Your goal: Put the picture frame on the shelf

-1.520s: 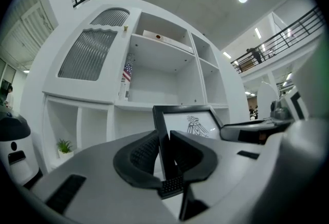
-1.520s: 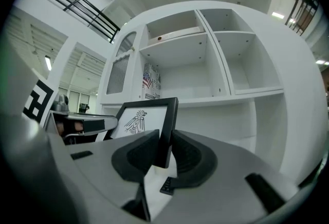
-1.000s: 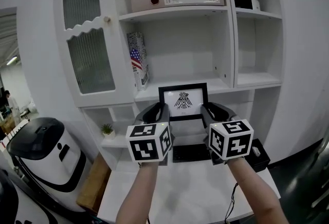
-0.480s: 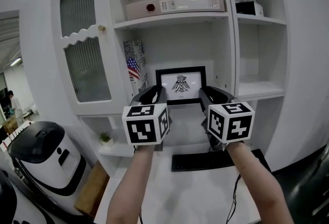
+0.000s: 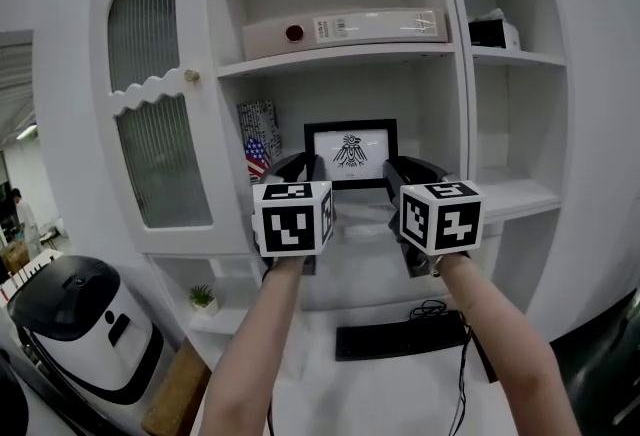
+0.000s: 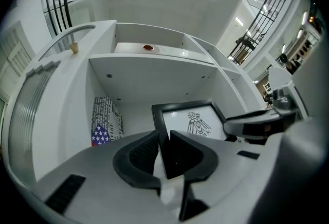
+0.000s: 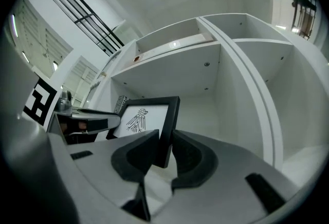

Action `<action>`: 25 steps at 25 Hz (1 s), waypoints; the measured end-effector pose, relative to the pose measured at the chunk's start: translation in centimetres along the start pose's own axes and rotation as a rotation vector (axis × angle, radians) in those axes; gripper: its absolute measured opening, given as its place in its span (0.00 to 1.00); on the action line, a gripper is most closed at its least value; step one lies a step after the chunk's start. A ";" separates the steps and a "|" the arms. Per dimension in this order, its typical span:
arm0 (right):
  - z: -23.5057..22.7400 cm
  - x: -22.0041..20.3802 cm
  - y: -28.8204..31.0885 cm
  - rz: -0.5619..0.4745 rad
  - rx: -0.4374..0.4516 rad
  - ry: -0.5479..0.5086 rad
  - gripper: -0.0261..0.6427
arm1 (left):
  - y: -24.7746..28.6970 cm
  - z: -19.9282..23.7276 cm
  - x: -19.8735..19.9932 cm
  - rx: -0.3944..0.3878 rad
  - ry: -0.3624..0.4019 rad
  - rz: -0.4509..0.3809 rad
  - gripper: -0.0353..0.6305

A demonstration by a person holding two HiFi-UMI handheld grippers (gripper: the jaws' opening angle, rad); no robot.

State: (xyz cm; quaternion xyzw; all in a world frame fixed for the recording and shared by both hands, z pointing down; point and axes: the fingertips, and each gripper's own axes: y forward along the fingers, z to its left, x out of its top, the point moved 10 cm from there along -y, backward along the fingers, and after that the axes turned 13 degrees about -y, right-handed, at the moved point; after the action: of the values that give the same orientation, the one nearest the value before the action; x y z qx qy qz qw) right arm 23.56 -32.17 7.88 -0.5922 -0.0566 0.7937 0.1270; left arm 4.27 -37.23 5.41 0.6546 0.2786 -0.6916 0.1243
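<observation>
A black picture frame [image 5: 350, 152] with a bird drawing on white is held upright between both grippers, in front of the middle compartment of the white shelf unit [image 5: 340, 56]. My left gripper [image 5: 303, 169] is shut on the frame's left edge [image 6: 160, 130]. My right gripper [image 5: 397, 171] is shut on its right edge [image 7: 169, 128]. In the left gripper view the picture frame [image 6: 194, 121] faces me. In the right gripper view the picture frame [image 7: 146, 117] stands before the compartment's opening. The frame's bottom edge is hidden behind the marker cubes.
A box with a flag print [image 5: 258, 139] stands at the compartment's left side. A binder [image 5: 345, 27] lies on the shelf above. A cabinet door with ribbed glass [image 5: 160, 114] is at the left. A black keyboard [image 5: 400, 334] lies on the desk below; a white appliance [image 5: 80, 324] sits lower left.
Both grippers have lifted the frame from just above the desk to the height of the middle compartment. The grip on both edges is unchanged.
</observation>
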 end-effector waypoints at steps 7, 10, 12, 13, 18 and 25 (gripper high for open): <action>-1.0 -1.1 4.3 0.028 -0.010 -0.008 0.16 | 4.2 1.8 -0.8 0.007 -0.011 0.029 0.15; -1.4 -1.3 5.9 0.043 -0.008 -0.032 0.16 | 5.7 2.5 -1.1 0.017 -0.016 0.046 0.15; -1.8 -1.7 7.1 0.061 0.001 -0.030 0.16 | 6.9 2.8 -1.2 0.018 -0.010 0.055 0.15; -2.0 -1.9 7.7 0.071 0.004 -0.027 0.16 | 7.4 2.9 -1.2 0.017 -0.007 0.058 0.15; -2.8 -2.6 10.2 0.113 -0.004 -0.024 0.16 | 10.1 3.7 -1.8 0.028 0.001 0.090 0.15; -3.6 -3.6 12.9 0.230 0.024 -0.040 0.16 | 12.9 4.8 -3.5 0.034 -0.009 0.161 0.16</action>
State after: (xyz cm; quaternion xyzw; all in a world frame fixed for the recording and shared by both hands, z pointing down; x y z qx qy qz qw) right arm 26.24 -45.75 7.04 -0.5775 0.0186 0.8152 0.0410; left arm 7.60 -51.05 5.86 0.6737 0.2127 -0.6871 0.1696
